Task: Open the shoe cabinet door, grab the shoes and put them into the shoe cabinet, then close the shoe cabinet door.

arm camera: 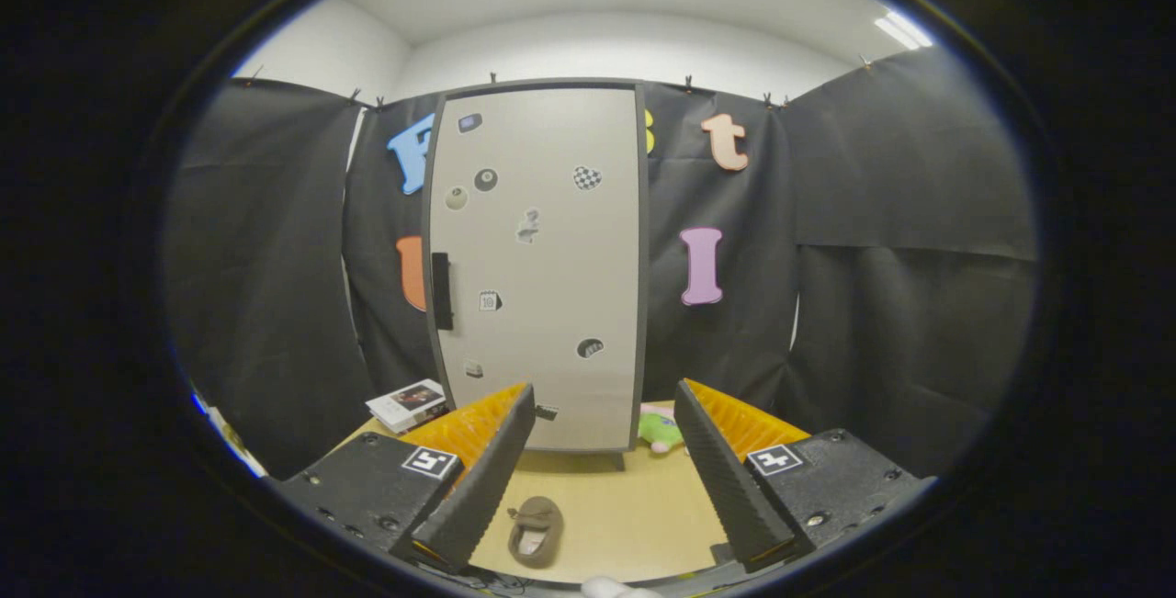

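Gripper view, gripper (604,414) wide open, holding nothing, shoe (537,531) between fingers, cabinet door (537,263) shut, toy (661,428) half hidden

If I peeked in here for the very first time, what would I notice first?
The tall shoe cabinet straight ahead, beyond the fingers, with its door shut, little stickers dotted over it and a dark handle on one edge. Next comes the small brown shoe lying on the wooden table between the fingers of the open gripper. A green plush toy peeks out beside the cabinet's foot.
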The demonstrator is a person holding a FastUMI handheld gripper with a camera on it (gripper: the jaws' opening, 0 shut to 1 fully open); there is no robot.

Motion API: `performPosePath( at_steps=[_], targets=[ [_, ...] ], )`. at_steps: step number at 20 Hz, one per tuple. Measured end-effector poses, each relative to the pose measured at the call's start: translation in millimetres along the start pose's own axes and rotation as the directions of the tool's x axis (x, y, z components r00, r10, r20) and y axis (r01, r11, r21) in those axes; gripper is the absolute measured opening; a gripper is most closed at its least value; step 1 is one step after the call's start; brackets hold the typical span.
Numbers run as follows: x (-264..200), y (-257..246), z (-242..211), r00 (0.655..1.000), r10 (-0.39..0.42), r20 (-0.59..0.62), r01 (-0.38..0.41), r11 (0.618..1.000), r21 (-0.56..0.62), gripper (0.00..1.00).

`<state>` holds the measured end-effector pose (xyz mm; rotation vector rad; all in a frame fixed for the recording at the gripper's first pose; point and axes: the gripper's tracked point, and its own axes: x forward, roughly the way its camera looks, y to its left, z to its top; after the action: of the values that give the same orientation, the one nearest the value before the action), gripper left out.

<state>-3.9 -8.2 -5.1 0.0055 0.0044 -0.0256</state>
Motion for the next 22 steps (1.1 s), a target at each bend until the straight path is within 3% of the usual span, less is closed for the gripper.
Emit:
performPosePath(
  at_steps=[9,22],
  targets=[
    [41,36,9,1.0,0.021,-0.004,-0.021,1.0,-0.014,0.99],
    [194,199,42,0.977,0.215,0.008,-0.215,0.976,0.038,0.99]
  ],
)
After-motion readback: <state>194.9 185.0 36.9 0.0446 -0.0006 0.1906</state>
